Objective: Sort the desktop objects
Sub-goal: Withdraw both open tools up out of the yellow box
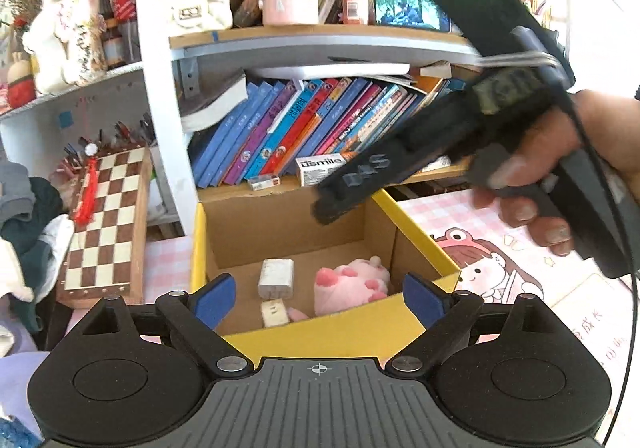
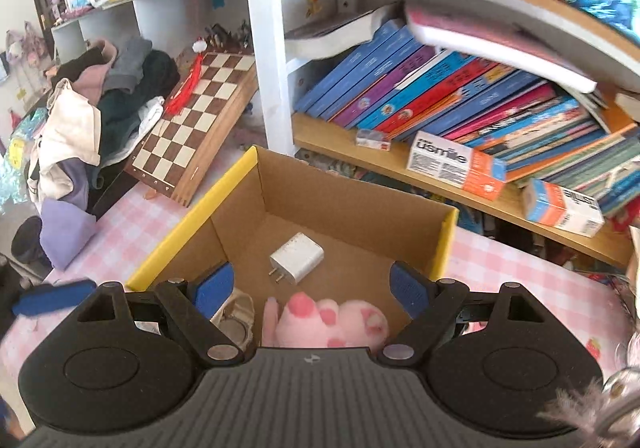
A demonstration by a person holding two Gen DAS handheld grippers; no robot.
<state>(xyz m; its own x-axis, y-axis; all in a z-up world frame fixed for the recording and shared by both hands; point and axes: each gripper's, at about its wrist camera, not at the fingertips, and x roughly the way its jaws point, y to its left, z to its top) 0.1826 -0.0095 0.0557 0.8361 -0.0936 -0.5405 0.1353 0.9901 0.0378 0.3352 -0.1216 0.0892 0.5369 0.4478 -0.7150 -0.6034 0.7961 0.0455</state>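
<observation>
Both of my grippers hang over the one cardboard box [image 2: 352, 208] with yellow rims, and I count three things inside it: one pink plush toy [image 1: 352, 284], one white charger plug [image 1: 276, 277] and one small cream block [image 1: 275, 313] with dark marks on it. My left gripper [image 1: 318, 296] has its blue-padded fingers spread wide with nothing between them; the plush lies just beyond and between the tips, toward the right finger, the cream block sits nearer the left finger, and the plug lies a little farther back, all on the box floor. My right gripper [image 2: 312, 290] is spread as well and holds nothing; the plush [image 2: 332, 320] is right under it, close to the body, and the plug [image 2: 297, 257] lies ahead on its side with its two prongs pointing toward the left finger. A clear, blurred object by that left finger I cannot identify. In the left view the right-hand tool crosses above the box's far edge, gripped by a hand [image 1: 560, 176]. The box stands on a pink checked table cover [image 2: 132, 232]. To the left one chessboard [image 2: 192, 116] leans beside a pile of clothes [image 2: 88, 108]. Behind the box, a shelf of leaning books [image 2: 440, 96] carries one toothpaste box [image 2: 456, 164].
</observation>
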